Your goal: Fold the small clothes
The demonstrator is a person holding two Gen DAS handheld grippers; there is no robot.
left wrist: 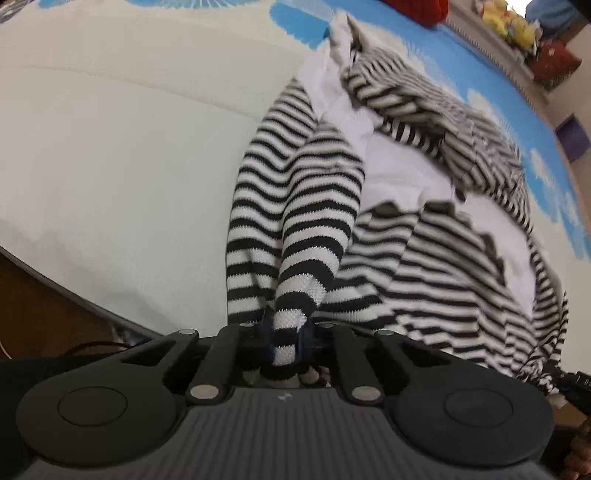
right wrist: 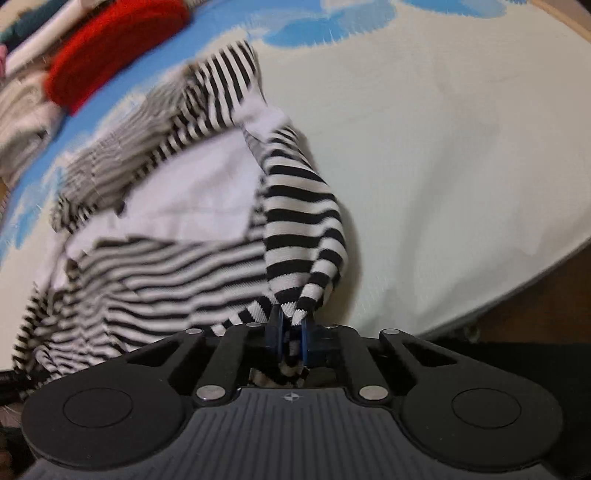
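Observation:
A black-and-white striped garment (left wrist: 295,206) with a white inner layer lies bunched on a white and blue surface (left wrist: 110,147). My left gripper (left wrist: 286,343) is shut on one striped corner of it, lifting the cloth into a taut fold. In the right wrist view the same striped garment (right wrist: 303,221) rises from the surface (right wrist: 443,147), and my right gripper (right wrist: 291,339) is shut on another corner between its blue pads. The rest of the garment hangs blurred between the two grippers.
A red knitted item (right wrist: 114,48) and a pile of pale clothes (right wrist: 22,122) lie at the far left. Yellow soft toys (left wrist: 513,22) and a dark red box (left wrist: 554,62) stand along the wall. The surface edge (left wrist: 74,295) meets brown floor.

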